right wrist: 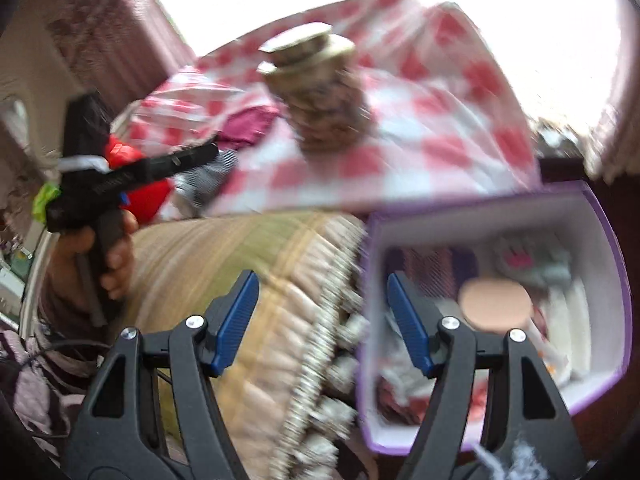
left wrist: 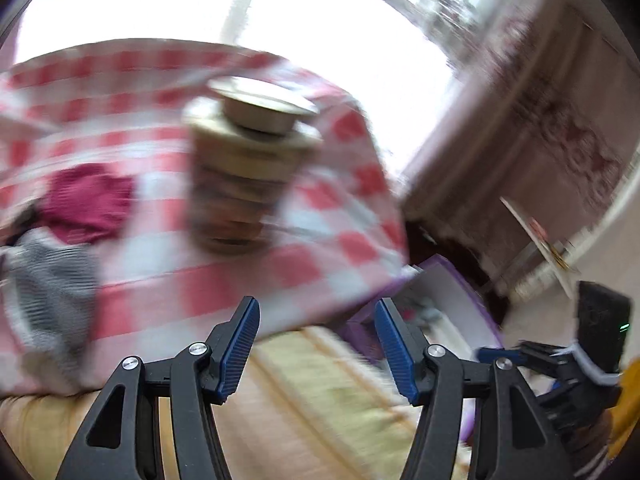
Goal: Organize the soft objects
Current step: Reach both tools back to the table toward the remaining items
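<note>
left jaws: left gripper (left wrist: 316,344) has blue pads wide apart, nothing between them; it sits over the near edge of the checkered cloth and the cushion.
right jaws: right gripper (right wrist: 322,320) also wide apart and empty, over the cushion edge beside the box.
checkered cloth (left wrist: 168,128): red-white check, covers a raised surface; whether it is a tabletop under it I cannot tell. Both views blurred.
maroon cloth (left wrist: 86,200): crumpled on the checkered cloth, left of the jar.
striped cloth (left wrist: 48,280): grey-white, near-left of the maroon cloth, touching it.
jar (left wrist: 248,168): lidded container with a smaller tin on top, stands mid-cloth, upright.
purple box (right wrist: 500,312): open, white inside, right of the cushion, below the cloth's near-right edge.
box contents: soft items and a round tan disc (right wrist: 496,304) lie inside; too blurred to name more.
cushion (right wrist: 248,280): yellow-green, fringed edge just beside the box.
left view only: striped and maroon cloths seen plainly; box only partly visible; the right gripper's body at the far right edge.
right view only: box interior; person's hand (right wrist: 116,256) gripping the left gripper's handle, with a red object (right wrist: 148,196) behind it.
</note>
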Available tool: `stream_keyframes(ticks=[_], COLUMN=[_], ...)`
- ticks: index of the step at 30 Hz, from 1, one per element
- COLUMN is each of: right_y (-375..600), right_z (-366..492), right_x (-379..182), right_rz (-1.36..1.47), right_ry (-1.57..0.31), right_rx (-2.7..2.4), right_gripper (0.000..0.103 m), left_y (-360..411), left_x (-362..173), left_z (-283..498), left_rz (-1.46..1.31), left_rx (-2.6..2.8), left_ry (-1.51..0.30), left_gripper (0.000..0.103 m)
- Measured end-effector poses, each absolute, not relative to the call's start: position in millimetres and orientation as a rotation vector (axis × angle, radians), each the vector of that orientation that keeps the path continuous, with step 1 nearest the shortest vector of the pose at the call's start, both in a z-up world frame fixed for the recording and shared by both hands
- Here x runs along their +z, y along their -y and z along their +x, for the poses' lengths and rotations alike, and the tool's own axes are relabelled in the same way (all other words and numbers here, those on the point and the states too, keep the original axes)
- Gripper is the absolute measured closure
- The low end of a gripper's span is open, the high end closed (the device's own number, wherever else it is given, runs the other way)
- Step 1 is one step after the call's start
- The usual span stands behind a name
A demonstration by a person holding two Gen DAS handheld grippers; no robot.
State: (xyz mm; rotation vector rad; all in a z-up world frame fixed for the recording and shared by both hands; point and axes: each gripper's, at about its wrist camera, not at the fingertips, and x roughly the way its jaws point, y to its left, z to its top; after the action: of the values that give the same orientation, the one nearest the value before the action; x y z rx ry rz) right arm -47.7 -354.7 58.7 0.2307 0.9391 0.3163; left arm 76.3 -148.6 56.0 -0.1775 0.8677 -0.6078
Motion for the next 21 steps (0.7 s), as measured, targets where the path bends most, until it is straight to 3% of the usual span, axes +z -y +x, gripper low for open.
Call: stream_keyframes(ticks=[10, 21], right_y=[277, 209], right_z=[4, 61], right_x=[72, 63], right_rz=[0.124, 0.035], right_ry=[-0.94, -0.996], right_rx=[0.437, 0.519], right_gripper=[0.032, 0.032], left_y=[12, -58], left_x=[59, 48], left_z=[70, 94], left_rz=[-0.248, -0.311], left_rx=[-0.304, -0.148], left_ry=[-0.773, -0.78], left_gripper=[0.042, 0.045])
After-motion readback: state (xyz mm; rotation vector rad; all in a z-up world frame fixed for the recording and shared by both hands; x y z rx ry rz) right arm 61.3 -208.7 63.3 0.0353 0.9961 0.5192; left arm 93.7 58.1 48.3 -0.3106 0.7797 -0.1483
